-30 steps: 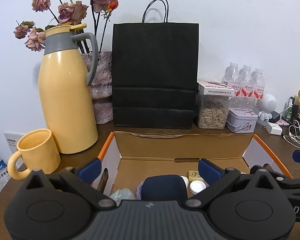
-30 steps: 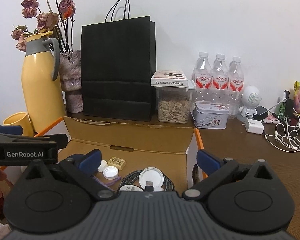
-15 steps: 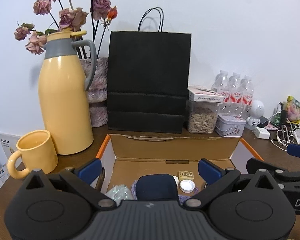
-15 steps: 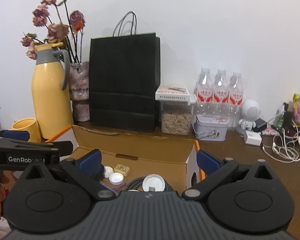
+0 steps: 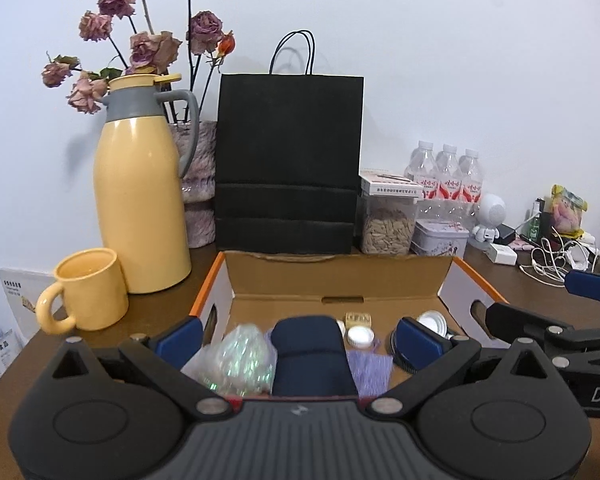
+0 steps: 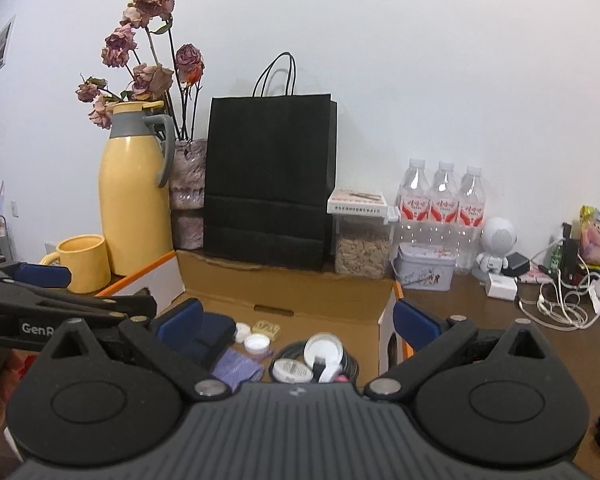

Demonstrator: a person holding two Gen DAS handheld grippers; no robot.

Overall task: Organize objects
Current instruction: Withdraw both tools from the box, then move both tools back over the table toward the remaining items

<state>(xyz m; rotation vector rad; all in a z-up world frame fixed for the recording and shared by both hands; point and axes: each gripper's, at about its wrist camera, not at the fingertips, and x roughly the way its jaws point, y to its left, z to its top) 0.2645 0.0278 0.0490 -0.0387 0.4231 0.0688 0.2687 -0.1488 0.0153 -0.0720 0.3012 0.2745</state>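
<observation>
With both claws, left (image 5: 298, 336) and right (image 6: 298, 320), spread and empty over the cardboard box (image 5: 336, 280), approach the navy case (image 5: 310, 350) squarely, avoiding the iridescent bag (image 5: 240, 364) just beside it.

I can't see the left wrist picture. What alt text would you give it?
An open left gripper hovers over an open cardboard box holding a dark blue case, small white caps and a shiny plastic bag. Behind stand a yellow jug, yellow mug and black paper bag; the right gripper enters at right.
</observation>
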